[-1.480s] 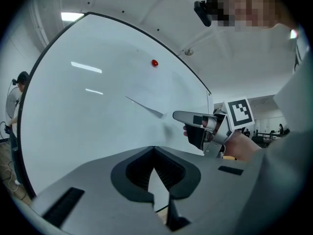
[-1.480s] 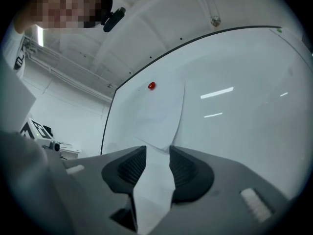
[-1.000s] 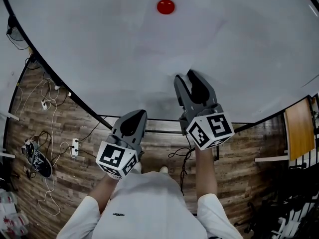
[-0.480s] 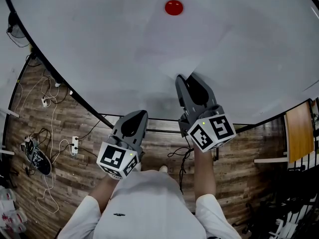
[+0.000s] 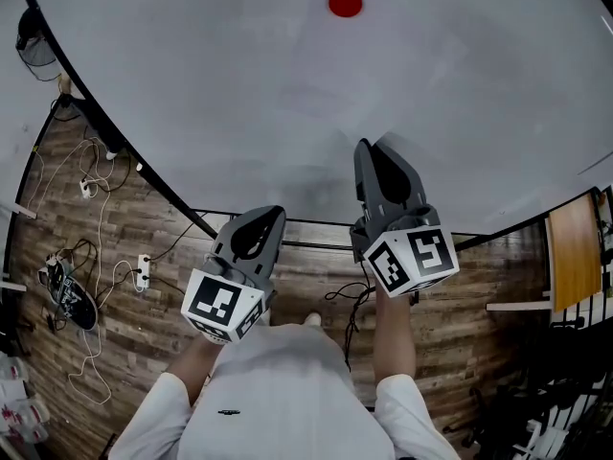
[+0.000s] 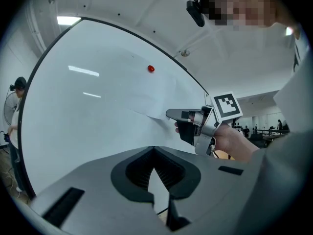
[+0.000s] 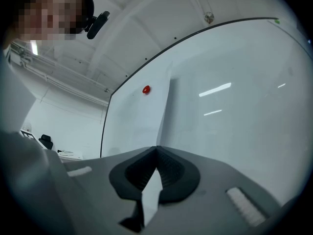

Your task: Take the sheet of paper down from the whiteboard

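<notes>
Closing on the lower corner of the sheet of paper (image 5: 316, 84), the right hand-held gripper (image 5: 367, 148) has its jaws drawn almost together, and the right gripper view shows the sheet's edge rising straight from their tips, so the corner is pinched between the pads. The sheet hangs flat on the whiteboard (image 5: 479, 84), pinned near its upper edge by a round red magnet (image 5: 345, 3) that sits at about twelve o'clock in the head view. Its held corner is lifted slightly off the board, as the left gripper view shows. The right hand-held gripper points toward twelve o'clock, tilted a little upward, with its tips against the board. The left hand-held gripper (image 5: 271, 213) is at roughly seven o'clock from the right one, lower and short of the board's bottom edge. Its jaws are clenched with nothing between them, and it points level at the board. Below the board lies a wooden floor (image 5: 124, 247), and white cables (image 5: 96, 286) trail across it at nine o'clock in the head view.
</notes>
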`<state>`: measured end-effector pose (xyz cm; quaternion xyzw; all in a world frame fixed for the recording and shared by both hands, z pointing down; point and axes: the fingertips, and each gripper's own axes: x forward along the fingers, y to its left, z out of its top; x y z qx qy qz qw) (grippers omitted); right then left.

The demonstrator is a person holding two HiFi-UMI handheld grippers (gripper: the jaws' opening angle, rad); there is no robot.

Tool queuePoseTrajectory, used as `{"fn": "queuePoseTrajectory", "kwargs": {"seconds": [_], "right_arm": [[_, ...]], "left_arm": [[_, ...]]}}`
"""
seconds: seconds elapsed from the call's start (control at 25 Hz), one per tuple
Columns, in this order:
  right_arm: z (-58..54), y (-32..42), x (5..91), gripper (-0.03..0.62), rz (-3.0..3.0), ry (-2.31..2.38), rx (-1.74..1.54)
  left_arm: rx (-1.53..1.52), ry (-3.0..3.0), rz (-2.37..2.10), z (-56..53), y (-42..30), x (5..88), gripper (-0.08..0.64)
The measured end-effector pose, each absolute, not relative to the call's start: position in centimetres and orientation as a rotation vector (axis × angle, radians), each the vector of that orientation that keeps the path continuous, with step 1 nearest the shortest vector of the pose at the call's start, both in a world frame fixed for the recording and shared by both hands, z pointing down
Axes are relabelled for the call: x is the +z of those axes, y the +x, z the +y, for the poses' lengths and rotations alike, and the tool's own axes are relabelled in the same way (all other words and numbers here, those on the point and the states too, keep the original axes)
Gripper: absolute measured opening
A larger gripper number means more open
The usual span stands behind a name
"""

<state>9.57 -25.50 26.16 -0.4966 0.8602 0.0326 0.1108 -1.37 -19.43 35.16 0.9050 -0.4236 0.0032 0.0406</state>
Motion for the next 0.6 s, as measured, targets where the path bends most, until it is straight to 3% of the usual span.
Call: {"fn": "queuePoseTrajectory", "kwargs": {"seconds": [0.6], "right_arm": [[-24.7,10.0,26.1,0.011,2.506,-1.498,0.098]], "left_arm": [[-0.057,2.907,-1.330,-19.8,-0.5,29.5,-0.002]]}}
